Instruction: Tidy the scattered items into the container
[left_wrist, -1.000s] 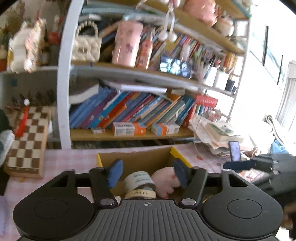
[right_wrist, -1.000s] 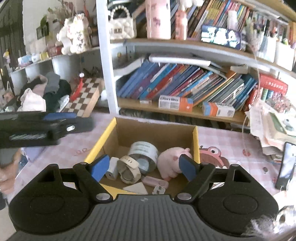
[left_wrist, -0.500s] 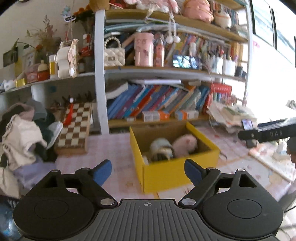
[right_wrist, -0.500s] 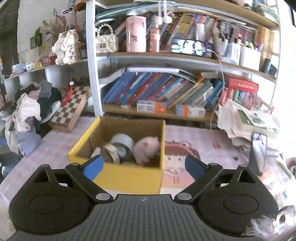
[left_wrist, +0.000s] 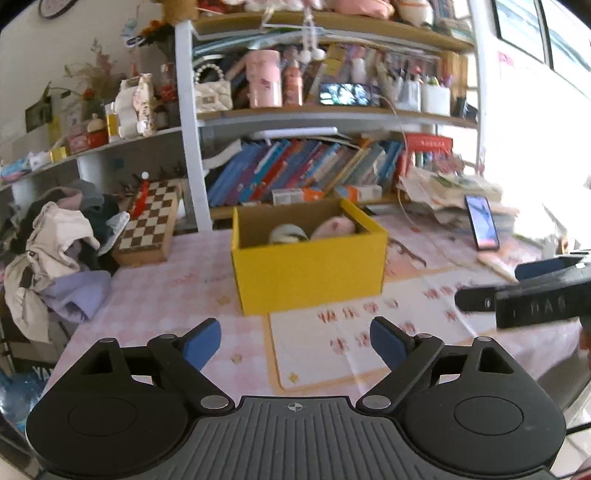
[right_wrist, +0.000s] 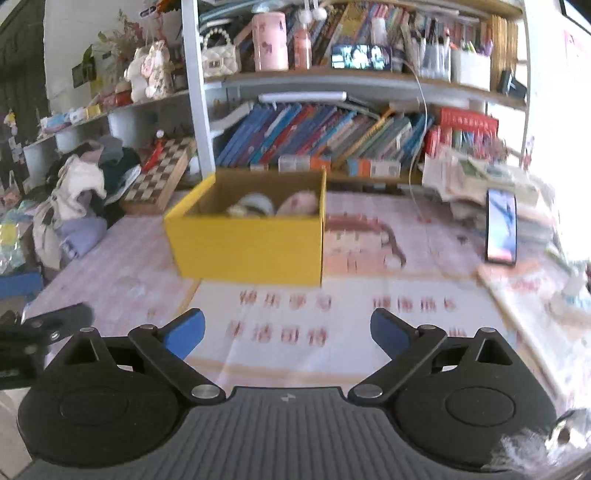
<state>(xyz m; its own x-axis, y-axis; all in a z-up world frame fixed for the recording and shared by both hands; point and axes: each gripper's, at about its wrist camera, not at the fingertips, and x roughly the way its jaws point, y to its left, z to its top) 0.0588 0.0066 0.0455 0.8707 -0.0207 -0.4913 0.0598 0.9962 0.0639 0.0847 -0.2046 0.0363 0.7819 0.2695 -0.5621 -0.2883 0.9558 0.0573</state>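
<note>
A yellow cardboard box (left_wrist: 310, 275) stands on the pink tablecloth; it also shows in the right wrist view (right_wrist: 247, 247). Inside it lie a grey tape roll (left_wrist: 288, 233) and a pink plush pig (left_wrist: 334, 228), with other contents hidden by the box wall. My left gripper (left_wrist: 295, 341) is open and empty, well back from the box. My right gripper (right_wrist: 287, 330) is open and empty, also back from the box. The right gripper shows at the right edge of the left wrist view (left_wrist: 532, 295).
A chessboard box (left_wrist: 147, 225) and a pile of clothes (left_wrist: 55, 251) lie at the left. A phone (right_wrist: 500, 227) stands propped at the right by stacked papers (right_wrist: 480, 177). A bookshelf (left_wrist: 314, 170) rises behind the box. A printed mat (right_wrist: 332, 317) lies in front.
Both grippers have pulled back and away from over the box, which now looks smaller and farther. Both stay open and empty.
</note>
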